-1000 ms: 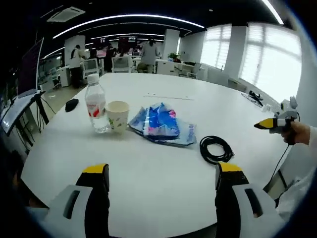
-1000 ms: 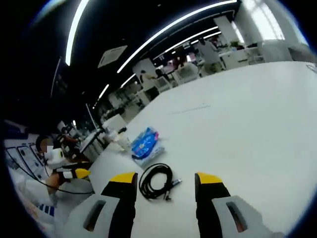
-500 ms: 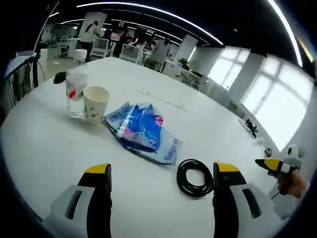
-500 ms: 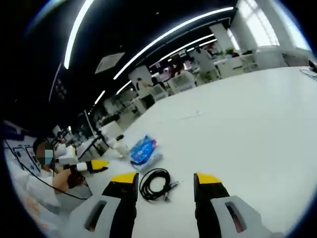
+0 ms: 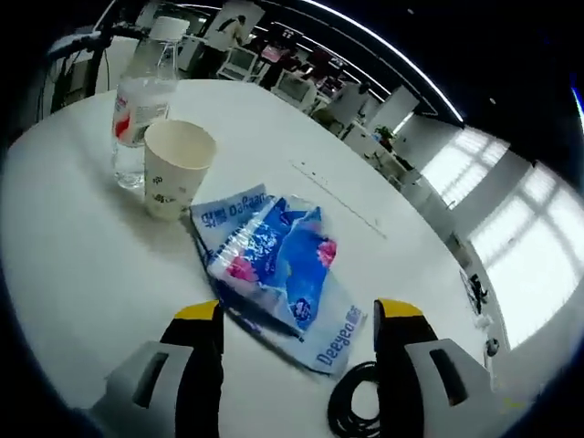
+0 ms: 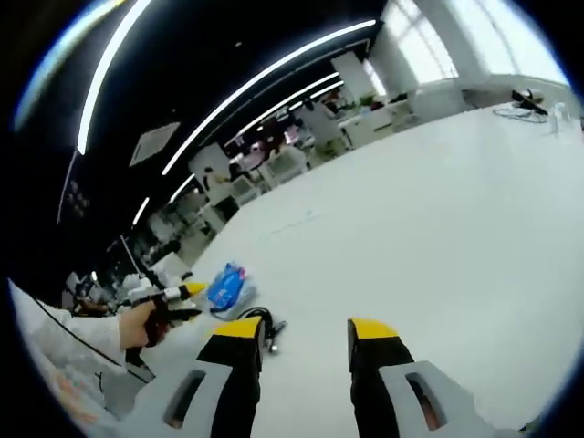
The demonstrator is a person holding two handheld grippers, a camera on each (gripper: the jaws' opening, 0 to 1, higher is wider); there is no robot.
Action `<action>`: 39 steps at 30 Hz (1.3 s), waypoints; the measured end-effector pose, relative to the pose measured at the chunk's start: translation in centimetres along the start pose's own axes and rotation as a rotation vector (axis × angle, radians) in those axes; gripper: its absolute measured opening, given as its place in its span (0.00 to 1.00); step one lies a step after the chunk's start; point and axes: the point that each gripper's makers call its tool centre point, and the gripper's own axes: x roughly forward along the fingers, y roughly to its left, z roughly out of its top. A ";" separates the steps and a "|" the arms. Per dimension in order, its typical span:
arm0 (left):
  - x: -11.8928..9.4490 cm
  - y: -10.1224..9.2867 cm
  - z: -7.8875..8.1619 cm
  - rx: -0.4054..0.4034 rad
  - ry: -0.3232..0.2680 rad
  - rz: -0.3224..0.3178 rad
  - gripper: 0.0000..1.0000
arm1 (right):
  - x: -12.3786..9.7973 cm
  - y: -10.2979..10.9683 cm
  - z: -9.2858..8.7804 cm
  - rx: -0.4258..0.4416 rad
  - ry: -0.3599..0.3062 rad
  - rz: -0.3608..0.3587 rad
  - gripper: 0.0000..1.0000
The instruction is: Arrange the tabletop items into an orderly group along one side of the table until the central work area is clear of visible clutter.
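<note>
My left hand-held gripper [image 5: 297, 319] hangs spread over the blue snack packets [image 5: 274, 265] — paper cup [image 5: 175, 167] and water bottle [image 5: 139, 100] far left, black cable [image 5: 351, 406] near right. My right hand-held gripper [image 6: 299, 333] is spread too, empty above the white worktop [image 6: 438, 210].

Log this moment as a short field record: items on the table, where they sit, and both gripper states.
table: white table
water bottle: upright, beside the paper cup
paper cup: upright, open top
blue packets: lying flat, just ahead of the left gripper
black cable: coiled, by the packets
left gripper: open, nothing held
right gripper: open, above bare tabletop
</note>
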 end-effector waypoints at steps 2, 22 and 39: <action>0.6 0.2 0.2 -0.018 -0.008 0.008 0.62 | -0.6 -0.5 -0.5 -0.006 0.013 -0.015 0.33; -0.4 -2.0 -0.2 0.289 0.072 -0.059 0.00 | 3.3 3.7 -0.3 -0.077 0.065 0.090 0.29; -7.3 -10.9 -5.3 0.513 0.176 -0.321 0.00 | 11.9 12.2 -1.3 -0.407 0.119 0.178 0.20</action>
